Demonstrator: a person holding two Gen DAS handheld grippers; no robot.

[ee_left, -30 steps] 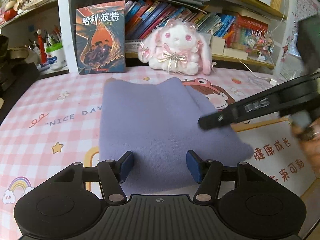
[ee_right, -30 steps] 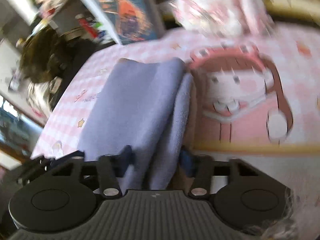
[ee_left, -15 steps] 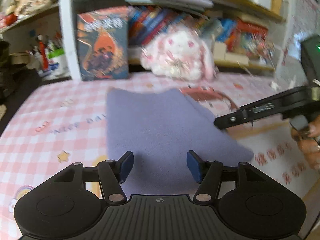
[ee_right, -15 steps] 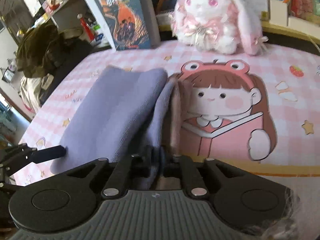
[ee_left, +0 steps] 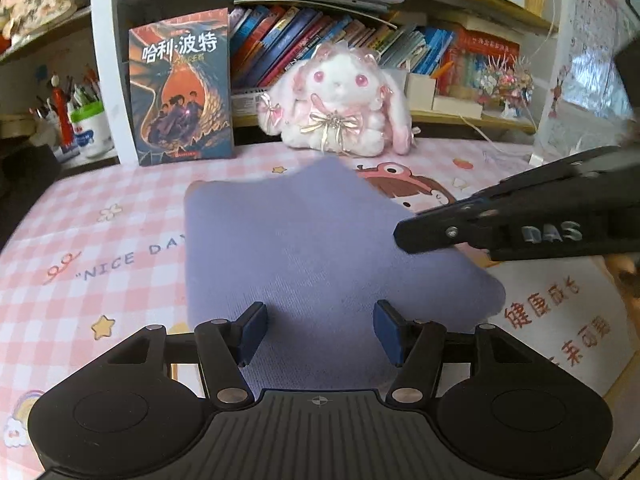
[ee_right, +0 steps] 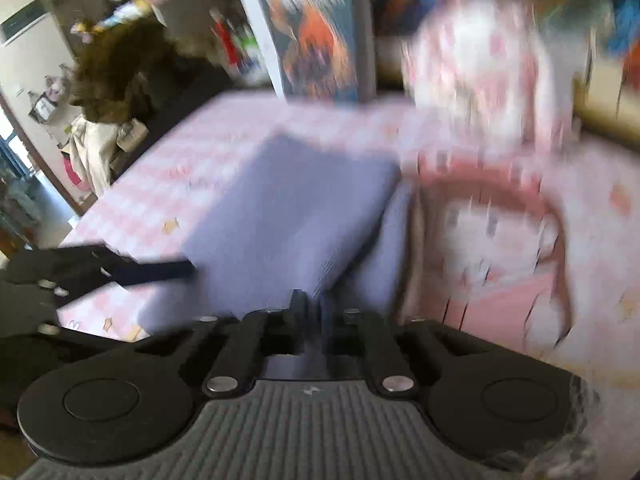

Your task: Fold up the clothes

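A folded purple cloth [ee_left: 312, 248] lies on the pink checked mat [ee_left: 100, 240], its far right corner raised. My left gripper [ee_left: 320, 330] stands open over the cloth's near edge, blue pads apart, gripping nothing. From the right, my right gripper [ee_left: 404, 236] reaches in to the cloth's right edge. The right wrist view is blurred, but there the right gripper [ee_right: 314, 308] is shut on a fold of the purple cloth [ee_right: 288, 208]. A finger [ee_right: 160, 270] of the left gripper shows at the cloth's left side.
A white and pink plush rabbit [ee_left: 336, 108] and an upright book [ee_left: 182, 88] stand at the mat's far edge, under a shelf of books [ee_left: 320, 40]. A pot of pens [ee_left: 86, 128] is at far left. A person's hand [ee_left: 628, 276] holds the right gripper.
The right gripper's jaws have closed on the cloth's right edge and lifted it a little, and the cloth's far right corner has risen. The left gripper has stayed open in place.
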